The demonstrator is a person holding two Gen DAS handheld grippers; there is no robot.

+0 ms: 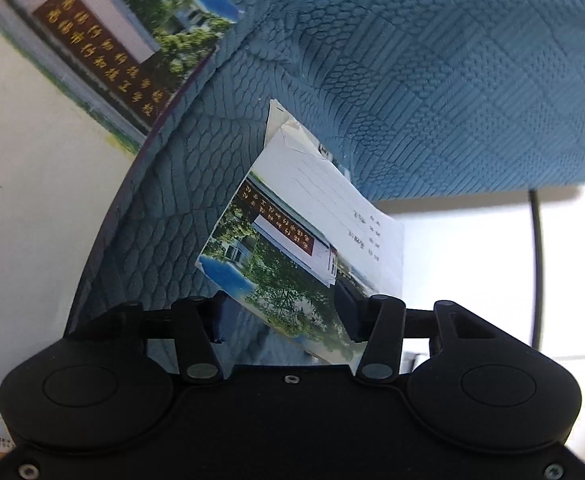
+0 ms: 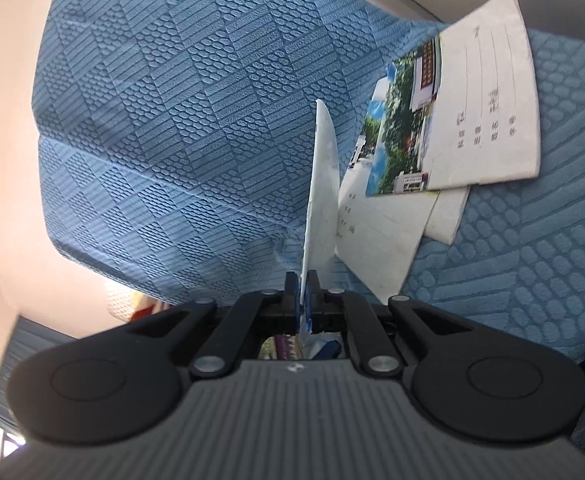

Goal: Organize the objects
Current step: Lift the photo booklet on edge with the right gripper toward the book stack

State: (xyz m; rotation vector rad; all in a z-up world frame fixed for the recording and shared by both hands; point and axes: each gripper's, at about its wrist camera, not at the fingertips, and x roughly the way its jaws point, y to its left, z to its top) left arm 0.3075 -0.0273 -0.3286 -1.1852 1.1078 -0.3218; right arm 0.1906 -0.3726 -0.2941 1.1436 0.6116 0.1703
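A booklet (image 1: 300, 248) with a photo cover and a white lined back slants up across the gap of my left gripper (image 1: 282, 312). The jaws stand well apart; the right finger (image 1: 348, 304) overlaps the cover and the left one sits by its lower edge, with no clear pinch. A second, larger booklet (image 1: 72, 80) with the same cover fills the left of this view, close to the camera. In the right wrist view my right gripper (image 2: 302, 296) is shut on a thin white booklet (image 2: 322, 184) seen edge-on and standing upright. Several more booklets (image 2: 472, 100) lie stacked on the right.
Blue textured sofa cushions (image 1: 412, 60) fill the background of both views, as a backrest (image 2: 172, 100) and a seat (image 2: 532, 260). A black cable (image 1: 538, 260) runs down over a white surface (image 1: 472, 240) at the right. A pale wall lies left of the backrest.
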